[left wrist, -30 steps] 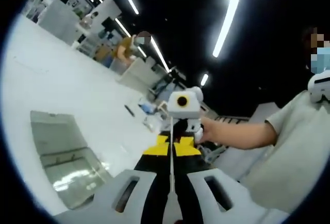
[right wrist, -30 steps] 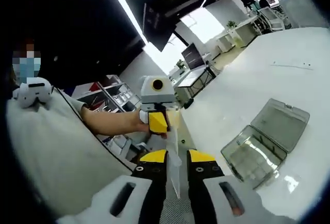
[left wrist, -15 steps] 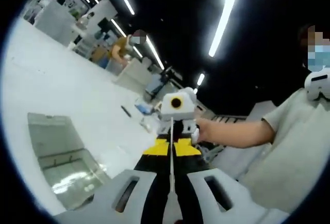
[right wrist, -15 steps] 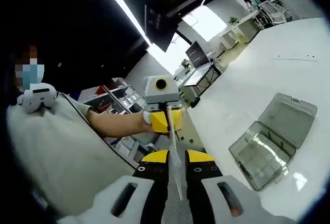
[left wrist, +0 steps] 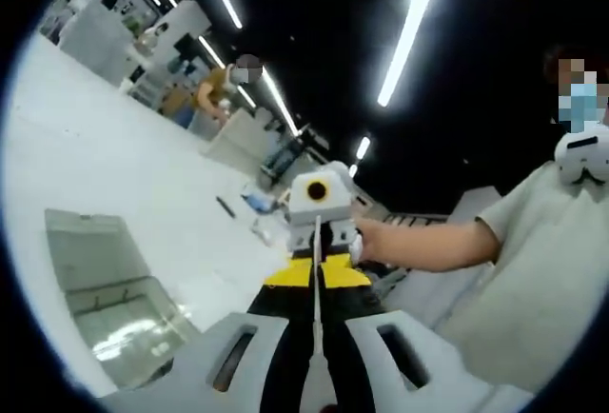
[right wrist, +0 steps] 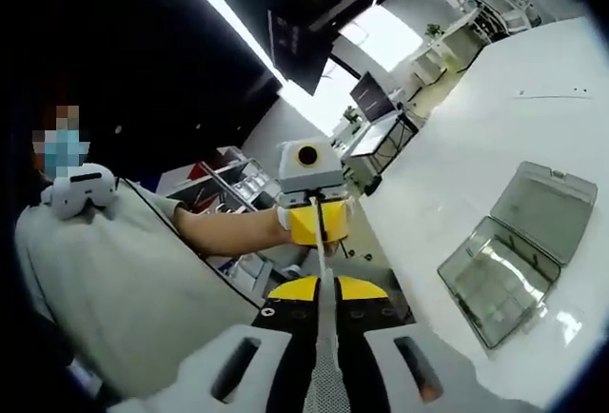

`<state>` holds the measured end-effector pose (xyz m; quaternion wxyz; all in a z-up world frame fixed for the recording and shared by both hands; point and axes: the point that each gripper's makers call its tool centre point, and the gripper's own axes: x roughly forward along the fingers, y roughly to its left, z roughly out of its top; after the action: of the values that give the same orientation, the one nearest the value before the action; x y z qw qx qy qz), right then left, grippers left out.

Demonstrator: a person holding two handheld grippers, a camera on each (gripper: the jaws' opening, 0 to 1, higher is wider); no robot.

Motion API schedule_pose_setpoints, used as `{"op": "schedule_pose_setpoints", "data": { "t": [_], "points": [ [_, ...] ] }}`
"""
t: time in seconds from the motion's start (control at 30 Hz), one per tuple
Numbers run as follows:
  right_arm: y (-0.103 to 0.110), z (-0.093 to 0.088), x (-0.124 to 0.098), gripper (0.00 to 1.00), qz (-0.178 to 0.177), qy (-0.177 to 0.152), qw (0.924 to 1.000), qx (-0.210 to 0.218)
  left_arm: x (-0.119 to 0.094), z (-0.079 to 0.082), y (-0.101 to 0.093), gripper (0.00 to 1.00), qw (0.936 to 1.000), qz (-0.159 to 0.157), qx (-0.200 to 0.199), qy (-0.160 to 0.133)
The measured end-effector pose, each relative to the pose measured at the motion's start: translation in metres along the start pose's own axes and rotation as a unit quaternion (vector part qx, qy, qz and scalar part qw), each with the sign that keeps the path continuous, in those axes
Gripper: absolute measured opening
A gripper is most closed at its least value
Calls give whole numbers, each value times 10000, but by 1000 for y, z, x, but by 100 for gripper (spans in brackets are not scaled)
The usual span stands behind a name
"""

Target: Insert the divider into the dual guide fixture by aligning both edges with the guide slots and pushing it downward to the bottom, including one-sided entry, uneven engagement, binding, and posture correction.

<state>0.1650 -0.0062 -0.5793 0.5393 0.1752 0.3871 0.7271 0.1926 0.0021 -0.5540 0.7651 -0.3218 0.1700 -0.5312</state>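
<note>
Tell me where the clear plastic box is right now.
The clear plastic box lies open on the white table, right of the right claw; in the left gripper view it sits lower left.

Broad white glossy tabletop (left wrist: 114,170), reflecting ceiling lights. Lying open flat on it: a clear grey-tinted plastic compartment box with hinged lid (right wrist: 519,251), lid half thrown back beside the tray half, dividers faintly visible inside; same box (left wrist: 105,294) in the left gripper view. Small dark pen-like object (left wrist: 225,206) farther off on the tabletop, well apart from the box. Thin line mark (right wrist: 550,95) near the far edge.
</note>
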Motion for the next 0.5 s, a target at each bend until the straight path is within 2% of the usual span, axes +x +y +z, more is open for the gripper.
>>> {"op": "schedule_pose_setpoints", "data": {
  "t": [0.2, 0.5],
  "points": [
    [2, -1, 0, 0, -3, 1, 10000, 11, -1, 0, -1, 0, 9999, -100, -43, -28],
    [1, 0, 1, 0, -131, -6, 9997, 191, -2, 0, 3, 0, 9999, -44, -80, -70]
  ]
}}
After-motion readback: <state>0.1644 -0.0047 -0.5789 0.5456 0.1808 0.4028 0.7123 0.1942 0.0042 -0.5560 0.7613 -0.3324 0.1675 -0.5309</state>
